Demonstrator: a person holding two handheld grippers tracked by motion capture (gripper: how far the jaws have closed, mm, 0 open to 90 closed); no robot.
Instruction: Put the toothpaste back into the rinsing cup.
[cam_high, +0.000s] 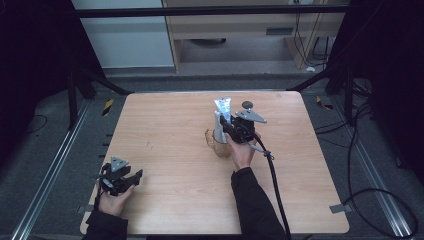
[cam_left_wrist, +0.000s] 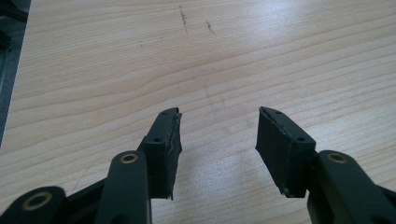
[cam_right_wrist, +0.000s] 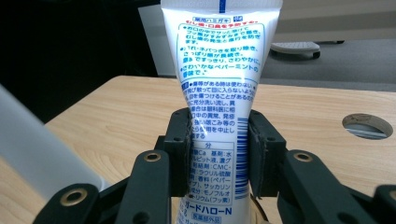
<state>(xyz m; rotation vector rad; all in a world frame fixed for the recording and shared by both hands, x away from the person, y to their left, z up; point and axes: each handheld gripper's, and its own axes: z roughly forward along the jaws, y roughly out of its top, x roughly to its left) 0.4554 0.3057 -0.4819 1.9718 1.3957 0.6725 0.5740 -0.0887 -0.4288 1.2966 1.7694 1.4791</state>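
- Right gripper (cam_high: 226, 121), black two-jaw tool with a grey three-cornered plate on top, sits at centre-right of the high view; the person's right hand (cam_high: 241, 151) grips it from below, dark-sleeved forearm running up from the bottom edge, slightly tilted left.
- Its jaws are clamped on a white plastic toothpaste tube with blue and green print (cam_right_wrist: 217, 93); the tube stands upright, crimped end up.
- In the high view the tube (cam_high: 223, 108) rises out of a pale translucent cup (cam_high: 219, 137) on the light wooden table (cam_high: 175, 125), just right of centre.
- Left gripper (cam_high: 131, 178), same black build, lower left of the high view, near the table's front edge; left hand (cam_high: 114, 200) cradles it from underneath, jaws pointing right.
- Left jaws spread wide, nothing between them, bare wood under them; one pad (cam_left_wrist: 285, 149) visible at lower right of the left gripper view.
- Both grippers well apart.
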